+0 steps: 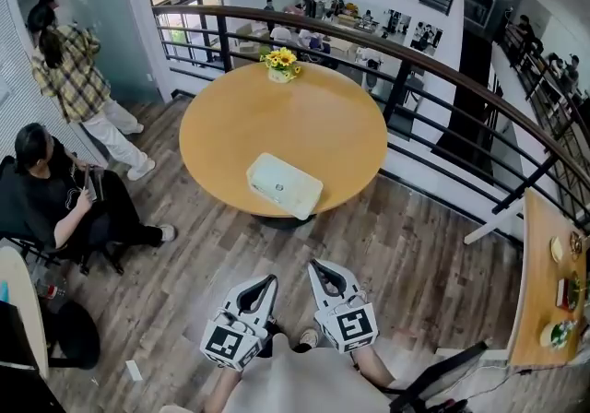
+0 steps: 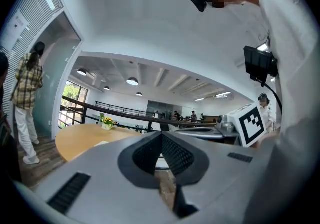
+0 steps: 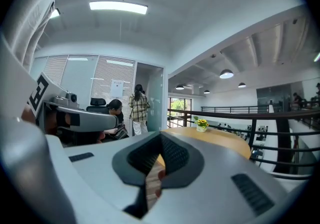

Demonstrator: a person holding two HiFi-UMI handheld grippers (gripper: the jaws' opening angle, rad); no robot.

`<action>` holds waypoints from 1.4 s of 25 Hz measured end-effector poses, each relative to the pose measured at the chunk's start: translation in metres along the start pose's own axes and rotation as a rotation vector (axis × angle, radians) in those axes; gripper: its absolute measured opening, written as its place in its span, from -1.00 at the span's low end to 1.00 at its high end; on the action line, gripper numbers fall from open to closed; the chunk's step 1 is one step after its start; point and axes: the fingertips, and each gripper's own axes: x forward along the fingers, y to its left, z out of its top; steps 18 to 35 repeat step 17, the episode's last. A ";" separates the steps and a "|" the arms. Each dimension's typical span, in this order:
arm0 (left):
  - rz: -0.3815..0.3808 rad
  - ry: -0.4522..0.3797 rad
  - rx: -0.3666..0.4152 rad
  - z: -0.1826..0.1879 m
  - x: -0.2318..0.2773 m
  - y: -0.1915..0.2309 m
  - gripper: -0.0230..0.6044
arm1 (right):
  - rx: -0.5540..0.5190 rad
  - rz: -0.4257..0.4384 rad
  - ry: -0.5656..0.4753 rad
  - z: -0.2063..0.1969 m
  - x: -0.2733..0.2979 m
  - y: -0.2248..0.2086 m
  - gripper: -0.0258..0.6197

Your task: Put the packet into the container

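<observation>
A white, flat, rounded box [image 1: 284, 185] lies near the front edge of the round wooden table [image 1: 304, 121]. I cannot tell whether it is the container or the packet, and I make out no second such item. My left gripper [image 1: 271, 280] and right gripper [image 1: 315, 265] hover side by side over the floor, short of the table, pointing toward it. Both are shut with nothing between the jaws. In the left gripper view the left gripper [image 2: 161, 137] has its tips together. The right gripper view shows the right gripper [image 3: 161, 138] the same way.
A small pot of yellow flowers [image 1: 281, 64] stands at the table's far edge. A dark railing [image 1: 415, 79] curves behind the table. One person [image 1: 78, 79] stands at the left and another [image 1: 55, 199] sits there. A second table [image 1: 548, 291] is at the right.
</observation>
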 end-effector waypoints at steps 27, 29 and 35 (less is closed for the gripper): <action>0.003 -0.015 0.027 0.002 0.005 -0.026 -0.91 | -0.018 -0.020 -0.025 -0.001 -0.024 -0.011 -0.91; 0.003 -0.015 0.027 0.002 0.005 -0.026 -0.91 | -0.018 -0.020 -0.025 -0.001 -0.024 -0.011 -0.91; 0.003 -0.015 0.027 0.002 0.005 -0.026 -0.91 | -0.018 -0.020 -0.025 -0.001 -0.024 -0.011 -0.91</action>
